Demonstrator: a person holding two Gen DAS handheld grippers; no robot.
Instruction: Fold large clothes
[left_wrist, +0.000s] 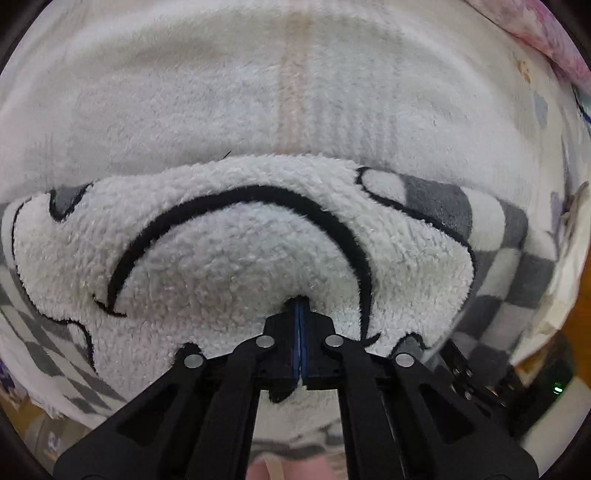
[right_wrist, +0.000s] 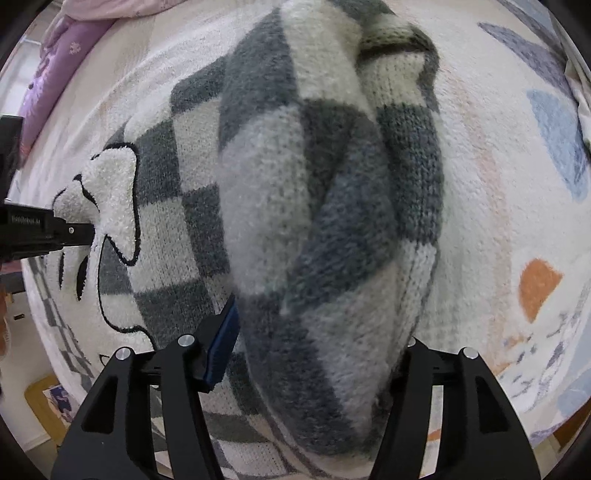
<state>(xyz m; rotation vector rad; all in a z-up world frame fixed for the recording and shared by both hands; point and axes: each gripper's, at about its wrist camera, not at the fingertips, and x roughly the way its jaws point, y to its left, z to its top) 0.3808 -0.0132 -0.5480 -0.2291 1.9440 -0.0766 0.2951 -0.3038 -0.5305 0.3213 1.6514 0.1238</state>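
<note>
A grey-and-white checkered knit sweater (right_wrist: 207, 192) with a fluffy white patch outlined in black (left_wrist: 236, 240) lies on a bed. My left gripper (left_wrist: 300, 306) is shut on the fluffy patch at the sweater's edge; it also shows in the right wrist view (right_wrist: 86, 233). My right gripper (right_wrist: 317, 332) is open, its jaws wide on either side of a bunched checkered fold (right_wrist: 332, 206) that fills the gap. Its blue left pad (right_wrist: 223, 343) touches the fold; the right fingertip is hidden behind it.
The sweater rests on a white fleece blanket (left_wrist: 295, 92) with pale coloured shapes (right_wrist: 539, 288). A purple and pink quilt (right_wrist: 48, 74) lies at the bed's far edge. Floor shows beyond the bed's edge (right_wrist: 40, 402).
</note>
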